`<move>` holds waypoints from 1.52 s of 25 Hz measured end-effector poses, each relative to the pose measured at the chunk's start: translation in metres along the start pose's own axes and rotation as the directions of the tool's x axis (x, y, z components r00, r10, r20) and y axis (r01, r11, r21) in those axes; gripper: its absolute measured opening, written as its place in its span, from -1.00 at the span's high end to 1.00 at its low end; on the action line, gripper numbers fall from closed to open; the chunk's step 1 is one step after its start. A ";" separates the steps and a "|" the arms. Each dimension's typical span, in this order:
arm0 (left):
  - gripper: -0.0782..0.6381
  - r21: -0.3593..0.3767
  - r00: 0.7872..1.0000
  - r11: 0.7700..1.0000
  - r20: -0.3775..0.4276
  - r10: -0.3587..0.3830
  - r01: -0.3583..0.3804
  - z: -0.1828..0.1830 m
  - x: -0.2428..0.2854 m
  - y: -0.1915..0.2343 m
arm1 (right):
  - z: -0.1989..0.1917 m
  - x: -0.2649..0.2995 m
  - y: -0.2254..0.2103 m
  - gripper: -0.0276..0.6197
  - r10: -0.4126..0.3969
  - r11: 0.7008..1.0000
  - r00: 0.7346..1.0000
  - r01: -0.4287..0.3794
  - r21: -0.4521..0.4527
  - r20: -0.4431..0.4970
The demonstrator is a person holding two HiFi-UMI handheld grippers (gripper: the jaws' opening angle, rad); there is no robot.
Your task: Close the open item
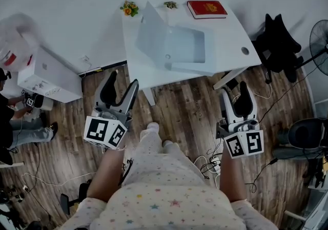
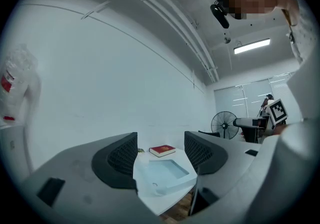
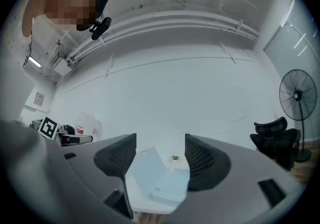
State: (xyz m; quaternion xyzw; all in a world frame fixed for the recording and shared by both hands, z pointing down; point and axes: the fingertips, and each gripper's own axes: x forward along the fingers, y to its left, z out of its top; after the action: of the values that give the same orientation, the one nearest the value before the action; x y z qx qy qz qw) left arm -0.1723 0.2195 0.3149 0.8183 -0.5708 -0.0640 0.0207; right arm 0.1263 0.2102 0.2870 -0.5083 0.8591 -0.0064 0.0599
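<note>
Your left gripper [image 1: 122, 84] and right gripper [image 1: 234, 97] both gape wide, empty. The open box [image 1: 190, 48] sits on the table [image 1: 233, 32] at twelve o'clock, tray bare. The red book [image 2: 162, 150] shows in the left gripper view, not the right.

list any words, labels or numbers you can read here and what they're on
Nothing reads clearly.
red book: gold print on its cover, too small.
white box: dark print on top, too small.
red label on a pale bag: blurred.
marker cubes: black-and-white patterns, no words.
</note>
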 end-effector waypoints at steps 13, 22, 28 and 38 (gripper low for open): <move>0.02 0.034 0.999 0.999 0.000 -0.033 0.033 0.002 0.097 0.076 | -0.006 0.111 -0.024 -0.03 -0.045 0.999 0.999 0.045 -0.011 0.012; 0.02 0.025 0.996 0.996 -0.014 -0.087 0.087 0.000 0.165 0.140 | -0.012 0.182 -0.027 -0.03 -0.110 0.994 0.994 0.110 -0.008 0.021; 0.02 -0.007 0.995 0.996 -0.039 -0.087 0.087 -0.008 0.192 0.160 | -0.021 0.203 -0.036 -0.03 -0.133 0.991 0.991 0.133 0.000 -0.020; 0.02 -0.017 0.996 1.000 -0.085 -0.021 0.020 -0.028 0.225 0.166 | -0.036 0.250 -0.072 -0.03 -0.063 0.998 0.997 0.064 0.029 -0.049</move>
State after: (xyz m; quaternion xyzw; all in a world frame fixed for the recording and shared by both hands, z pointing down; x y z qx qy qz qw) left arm -0.2469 -0.0502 0.3420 0.8260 -0.5603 -0.0337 0.0510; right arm 0.0659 -0.0449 0.3038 -0.5341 0.8435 -0.0336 0.0468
